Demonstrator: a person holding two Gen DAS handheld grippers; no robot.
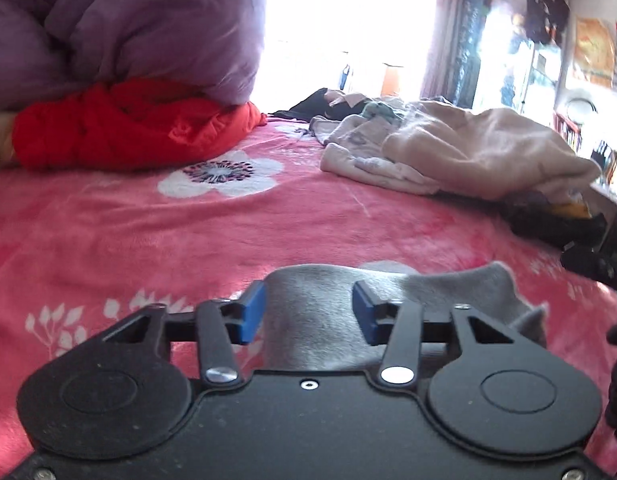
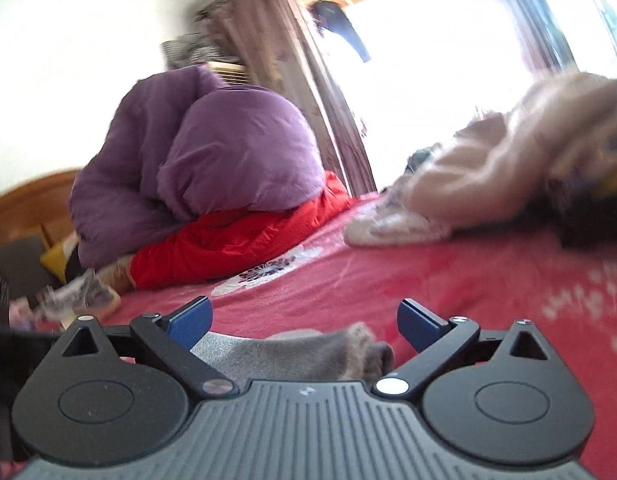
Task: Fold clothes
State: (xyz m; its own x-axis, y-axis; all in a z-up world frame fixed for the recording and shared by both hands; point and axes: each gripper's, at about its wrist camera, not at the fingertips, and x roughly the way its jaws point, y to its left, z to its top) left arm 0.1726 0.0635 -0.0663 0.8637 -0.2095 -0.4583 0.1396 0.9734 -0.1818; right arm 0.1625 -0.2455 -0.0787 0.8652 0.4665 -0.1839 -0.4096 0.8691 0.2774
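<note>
A bed covered with a pink fleece blanket (image 1: 268, 224) printed with white flowers fills both views, in a bedroom lit hard by a bright window (image 1: 348, 20) behind brown curtains (image 2: 308, 92). At the head of the bed a bulky purple duvet (image 1: 128, 28) is heaped on a red quilt (image 1: 120, 132); a wooden headboard (image 2: 24, 200) shows behind them in the right wrist view. Further across the blanket lies a loose pile of clothes (image 1: 468, 152), beige and pale patterned pieces over darker ones. Shelves (image 1: 572, 128) and posters crowd the far wall, too blurred to read.

The grey garment (image 1: 316, 312) lies on the blanket right under both cameras. It is a soft, fuzzy knit, plain grey, rumpled rather than flat, with one edge curled up towards the right in the left wrist view and a bunched, rolled end (image 2: 368, 352) in the right wrist view.

The left hand-held gripper (image 1: 308, 312) has its blue fingers spread apart above the grey cloth, with fabric showing in the gap and nothing pinched. The right hand-held gripper (image 2: 304, 322) is spread wider, its blue fingers (image 2: 190, 320) either side of the bunched end without closing on it.
</note>
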